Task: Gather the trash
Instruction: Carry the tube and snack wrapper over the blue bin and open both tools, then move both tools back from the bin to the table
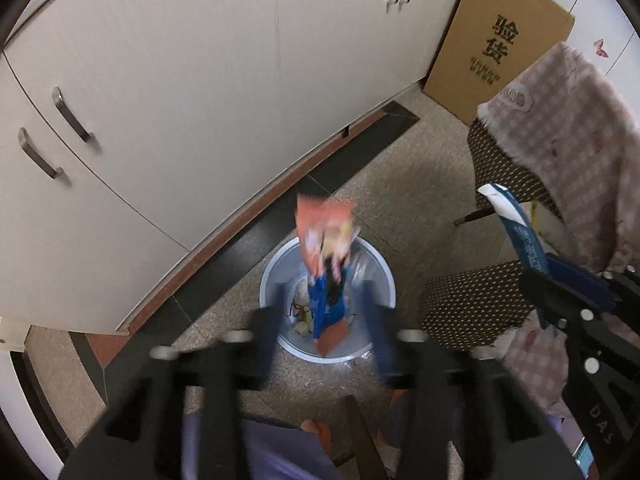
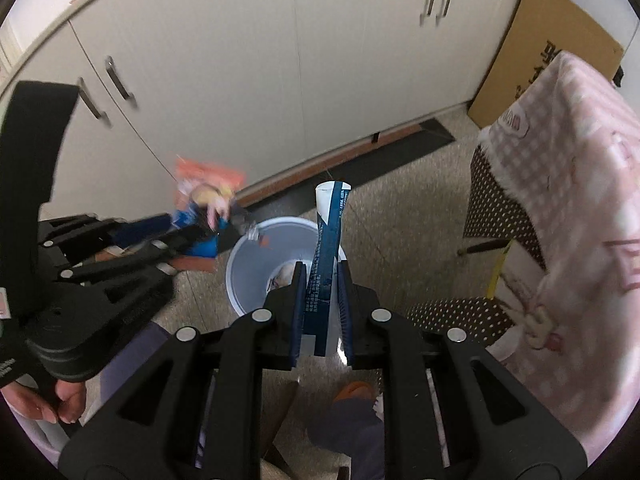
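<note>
Trash in two pieces, both near the round pale bin (image 1: 267, 276) on the speckled floor (image 1: 420, 200).

Orange and blue snack wrapper (image 1: 326, 256): directly above the bin's mouth, blurred, upper end over the far rim, lower end down inside the opening. From the right wrist view, the same wrapper (image 2: 208, 204) at the tips of the left gripper (image 2: 200, 236), just left of the bin (image 2: 244, 280). Left gripper (image 1: 320, 340) fingers spread apart, one on each side of the bin's mouth, wrapper between them; cannot tell whether the pads touch it.

Blue and white packet (image 2: 328, 248): upright, pinched by its lower part between the right gripper's (image 2: 322, 312) fingers (image 2: 298, 308), top end just past the bin's far rim. Right gripper (image 1: 544, 276) well to the right of the bin.

White cupboard doors (image 1: 180, 80) beyond the bin. Cardboard box (image 1: 500, 40) far right of it, against the cupboards. Chair draped with a pink checked cloth (image 2: 568, 200) to the bin's right. Crumpled scraps (image 1: 302, 312) already at the bin's bottom.
</note>
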`<state>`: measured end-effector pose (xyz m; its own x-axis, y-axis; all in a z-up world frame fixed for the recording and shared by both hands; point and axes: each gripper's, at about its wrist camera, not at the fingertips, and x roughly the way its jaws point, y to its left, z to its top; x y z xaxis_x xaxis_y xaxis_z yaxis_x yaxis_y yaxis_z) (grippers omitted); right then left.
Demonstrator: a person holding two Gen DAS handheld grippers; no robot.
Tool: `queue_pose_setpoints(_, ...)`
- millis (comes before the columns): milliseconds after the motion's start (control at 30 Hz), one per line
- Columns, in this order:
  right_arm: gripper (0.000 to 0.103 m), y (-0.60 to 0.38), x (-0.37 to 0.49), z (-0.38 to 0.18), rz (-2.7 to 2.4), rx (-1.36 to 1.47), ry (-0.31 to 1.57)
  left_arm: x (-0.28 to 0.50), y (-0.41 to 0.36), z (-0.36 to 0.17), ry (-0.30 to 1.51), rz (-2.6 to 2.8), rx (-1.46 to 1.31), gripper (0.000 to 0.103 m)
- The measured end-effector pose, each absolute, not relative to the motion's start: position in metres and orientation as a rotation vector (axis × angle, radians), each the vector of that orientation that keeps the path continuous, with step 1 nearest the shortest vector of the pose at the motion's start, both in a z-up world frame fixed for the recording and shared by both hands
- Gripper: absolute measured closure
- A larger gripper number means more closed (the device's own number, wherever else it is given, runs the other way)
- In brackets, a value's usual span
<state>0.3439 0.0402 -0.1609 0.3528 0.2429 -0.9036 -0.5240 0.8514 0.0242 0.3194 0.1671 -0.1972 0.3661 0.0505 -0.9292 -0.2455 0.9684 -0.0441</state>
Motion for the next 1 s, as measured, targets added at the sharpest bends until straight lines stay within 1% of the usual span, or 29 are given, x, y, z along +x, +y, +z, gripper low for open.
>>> queue_pose_setpoints(267,0.087,0.056,0.344,-0.185,0.515,-0.321,1.156,0.305,0.179,-0.219,1.23,0.205,-0.223,0.058)
queue_pose_setpoints(533,0.086,0.081,0.343,-0.205,0.563,-0.336,1.203,0.273,0.207,-0.212,1.213,0.282,-0.248,0.058)
queue_pose_setpoints(600,0.074,0.084,0.346,-0.205,0.564,-0.308,1.218,0.266,0.214,-0.208,1.208,0.304,-0.248,0.058)
queue_pose_setpoints(633,0.047,0.084,0.349,-0.204,0.561,-0.286,1.214,0.263,0.218,-0.206,1.204,0.313,-0.25,0.058)
queue_pose_setpoints(667,0.032,0.082,0.349,-0.201,0.552,-0.266,1.191,0.261,0.221,-0.205,1.201,0.318,-0.253,0.058)
queue_pose_setpoints(733,0.032,0.08,0.35,-0.198,0.541,-0.264,1.174,0.257,0.224,-0.202,1.193,0.329,-0.258,0.058)
queue_pose_setpoints(800,0.032,0.081,0.349,-0.199,0.556,-0.274,1.188,0.254,0.227,-0.199,1.186,0.337,-0.264,0.055)
queue_pose_setpoints(1000,0.032,0.078,0.344,-0.197,0.552,-0.301,1.186,0.249,0.227,-0.195,1.175,0.34,-0.279,0.055)
